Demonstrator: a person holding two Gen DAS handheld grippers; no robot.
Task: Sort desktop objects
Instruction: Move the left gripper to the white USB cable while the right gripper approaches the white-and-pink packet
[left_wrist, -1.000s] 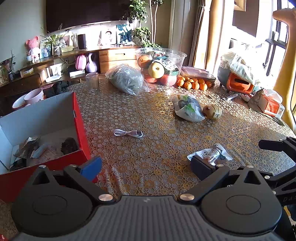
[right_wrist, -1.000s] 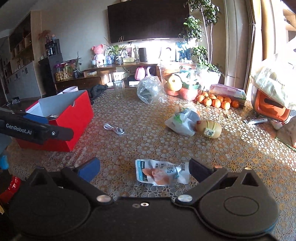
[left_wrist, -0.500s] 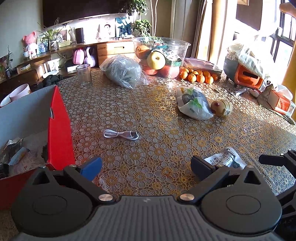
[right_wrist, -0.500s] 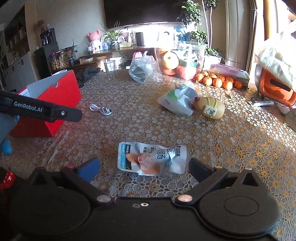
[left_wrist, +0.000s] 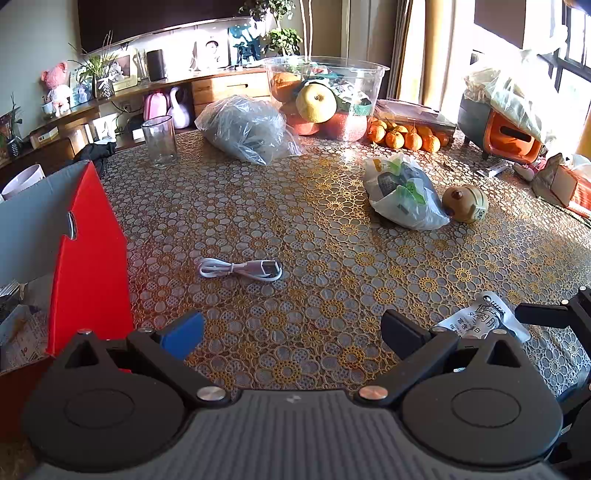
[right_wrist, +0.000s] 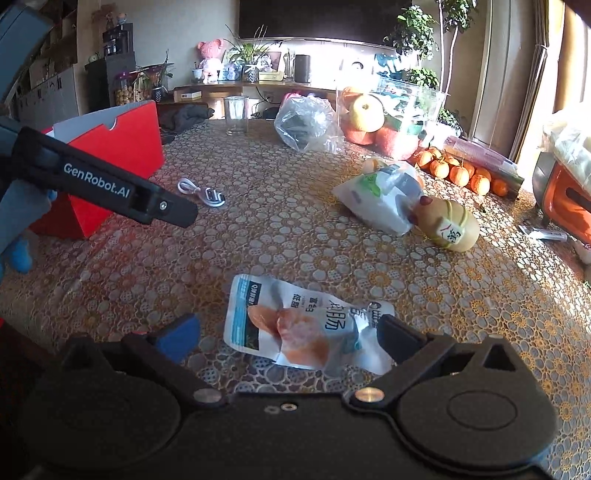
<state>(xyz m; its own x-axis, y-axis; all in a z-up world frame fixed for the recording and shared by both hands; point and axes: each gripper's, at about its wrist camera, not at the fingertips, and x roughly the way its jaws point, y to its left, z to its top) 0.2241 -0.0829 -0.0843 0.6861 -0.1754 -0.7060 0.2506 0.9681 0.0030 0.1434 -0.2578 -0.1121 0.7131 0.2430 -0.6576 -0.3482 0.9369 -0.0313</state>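
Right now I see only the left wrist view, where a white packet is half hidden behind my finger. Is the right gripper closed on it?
Observer: No. The right gripper is open, and the snack packet lies flat between its fingers.
Operator: How does the packet look?
Observer: Crumpled, with a blue stripe at its left end and orange slices printed in the middle.
Operator: Is my left gripper in the way?
Observer: No. One finger of the left gripper hangs left of the packet, apart from it.
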